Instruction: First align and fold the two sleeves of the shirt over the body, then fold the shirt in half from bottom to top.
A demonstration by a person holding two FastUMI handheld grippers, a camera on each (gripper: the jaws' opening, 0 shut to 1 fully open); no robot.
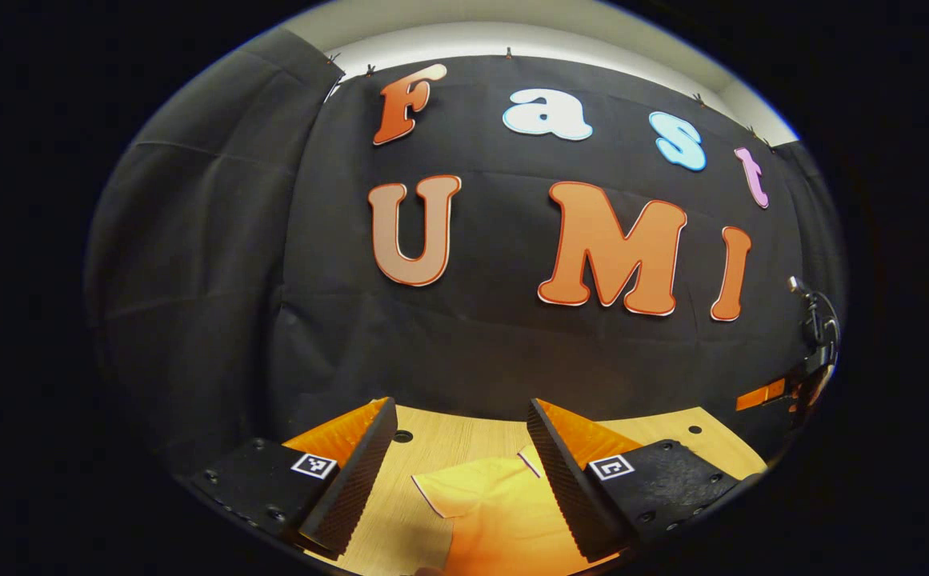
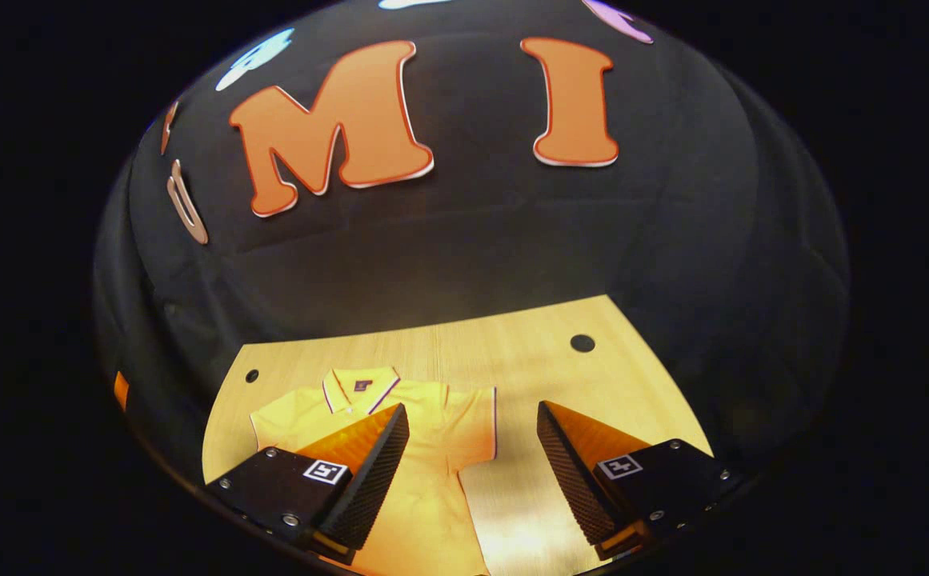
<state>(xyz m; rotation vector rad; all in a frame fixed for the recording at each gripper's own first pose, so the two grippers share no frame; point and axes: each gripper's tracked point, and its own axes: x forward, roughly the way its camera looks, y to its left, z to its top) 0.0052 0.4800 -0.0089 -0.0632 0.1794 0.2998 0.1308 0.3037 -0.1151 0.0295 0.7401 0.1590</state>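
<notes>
A yellow short-sleeved polo shirt (image 2: 432, 448) lies flat on the wooden table (image 2: 512, 352), collar toward the far wall, both sleeves spread out. My right gripper (image 2: 472, 464) hangs open above the shirt's right sleeve (image 2: 476, 428) and the bare wood beside it. In the left gripper view, the left gripper (image 1: 460, 476) is open above the shirt's left sleeve (image 1: 472, 492), whose dark-trimmed hem edge shows between the fingers. Neither gripper holds anything.
Black cloth walls close in the table on the far side and both flanks. Small round holes (image 2: 582, 343) dot the tabletop near its back corners. A dark device on a stand (image 1: 816, 336) sits at the right edge of the left gripper view.
</notes>
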